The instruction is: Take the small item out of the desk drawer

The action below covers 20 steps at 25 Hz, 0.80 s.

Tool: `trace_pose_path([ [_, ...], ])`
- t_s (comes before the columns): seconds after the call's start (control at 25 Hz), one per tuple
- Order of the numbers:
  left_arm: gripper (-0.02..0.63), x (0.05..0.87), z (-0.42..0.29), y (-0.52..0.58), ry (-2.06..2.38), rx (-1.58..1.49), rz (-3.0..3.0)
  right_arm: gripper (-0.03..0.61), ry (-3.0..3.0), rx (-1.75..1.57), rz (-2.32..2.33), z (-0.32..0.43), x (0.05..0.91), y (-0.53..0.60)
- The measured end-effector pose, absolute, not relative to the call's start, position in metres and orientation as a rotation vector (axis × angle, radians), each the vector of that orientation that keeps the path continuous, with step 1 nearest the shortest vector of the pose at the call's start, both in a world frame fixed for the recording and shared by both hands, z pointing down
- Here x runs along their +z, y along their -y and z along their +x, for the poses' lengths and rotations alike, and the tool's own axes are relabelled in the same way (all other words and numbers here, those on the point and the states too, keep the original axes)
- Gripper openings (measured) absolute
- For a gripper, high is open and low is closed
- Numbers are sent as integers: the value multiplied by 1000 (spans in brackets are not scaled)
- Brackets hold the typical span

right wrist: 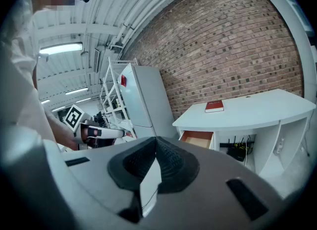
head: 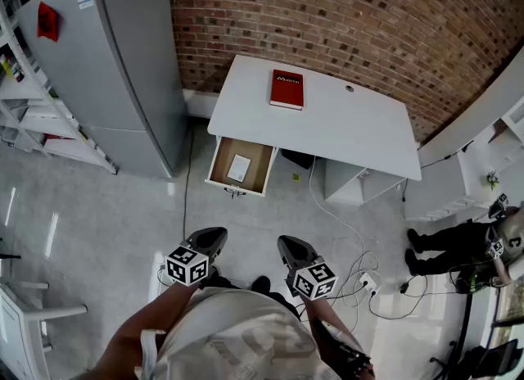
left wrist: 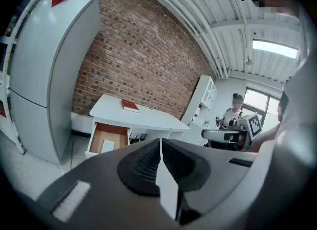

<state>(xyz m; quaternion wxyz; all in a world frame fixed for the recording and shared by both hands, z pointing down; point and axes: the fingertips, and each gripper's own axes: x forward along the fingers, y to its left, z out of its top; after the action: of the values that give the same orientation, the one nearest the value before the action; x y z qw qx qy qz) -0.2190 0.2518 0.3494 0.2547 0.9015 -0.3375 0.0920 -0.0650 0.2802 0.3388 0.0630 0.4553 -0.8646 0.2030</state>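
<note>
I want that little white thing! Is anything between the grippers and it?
Nothing visible. Only floor lies between the left gripper, the right gripper and the open drawer; the white item lies uncovered inside.

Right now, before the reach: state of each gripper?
Left gripper: closed, jaws together, holding nothing.
Right gripper: closed, jaws together, holding nothing.
</note>
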Motion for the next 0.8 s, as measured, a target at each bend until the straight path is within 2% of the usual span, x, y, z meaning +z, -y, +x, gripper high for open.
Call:
trace_pose_path([
  [0.8,15,373,-163,-260,984,318,2381,6,2639,678,1310,-9,366,-278],
])
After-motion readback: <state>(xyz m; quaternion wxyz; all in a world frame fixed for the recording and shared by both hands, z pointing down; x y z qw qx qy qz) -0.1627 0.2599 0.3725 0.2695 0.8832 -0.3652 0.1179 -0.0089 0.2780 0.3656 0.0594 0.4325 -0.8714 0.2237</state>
